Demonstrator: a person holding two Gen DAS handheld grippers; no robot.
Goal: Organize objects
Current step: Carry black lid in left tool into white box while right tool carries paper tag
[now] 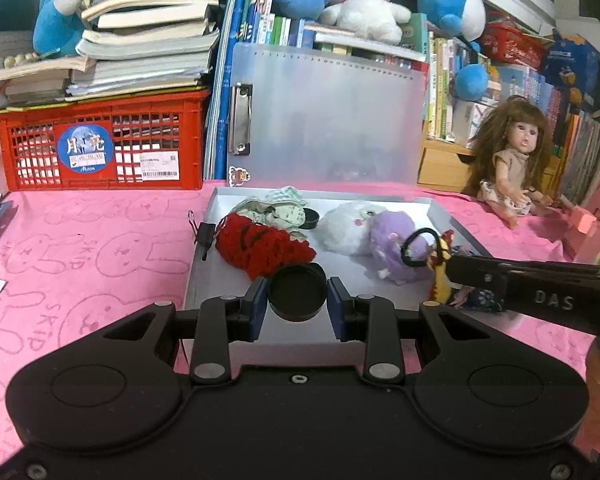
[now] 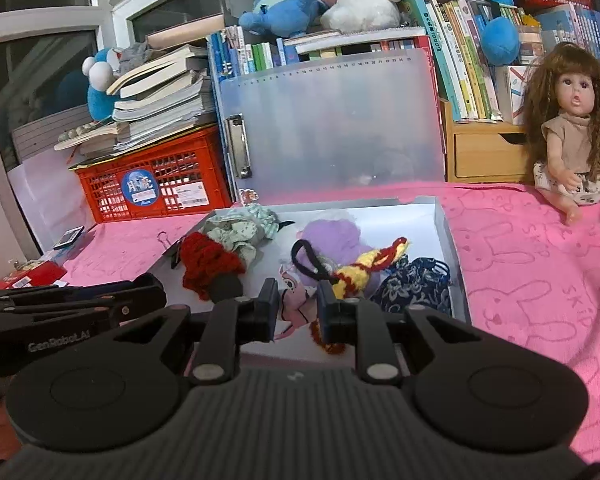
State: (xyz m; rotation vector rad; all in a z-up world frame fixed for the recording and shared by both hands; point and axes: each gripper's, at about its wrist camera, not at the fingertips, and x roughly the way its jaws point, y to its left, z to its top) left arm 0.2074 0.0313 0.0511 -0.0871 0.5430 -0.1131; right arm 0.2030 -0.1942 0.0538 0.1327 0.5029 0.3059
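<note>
While we hold both tools over the grey tray (image 1: 204, 256) on the pink cloth (image 1: 100, 248), our left gripper (image 1: 297, 298) has its jaws clamped on a round black lid (image 1: 297, 292), near the tray's six o'clock edge. Our right gripper (image 2: 297, 308) is pinched on a pink-and-white soft toy (image 2: 294, 300); whether it is lifted we cannot tell. At ten o'clock in the tray lies a red knit piece (image 1: 260, 244), and toward two o'clock a purple plush (image 1: 392, 236).
</note>
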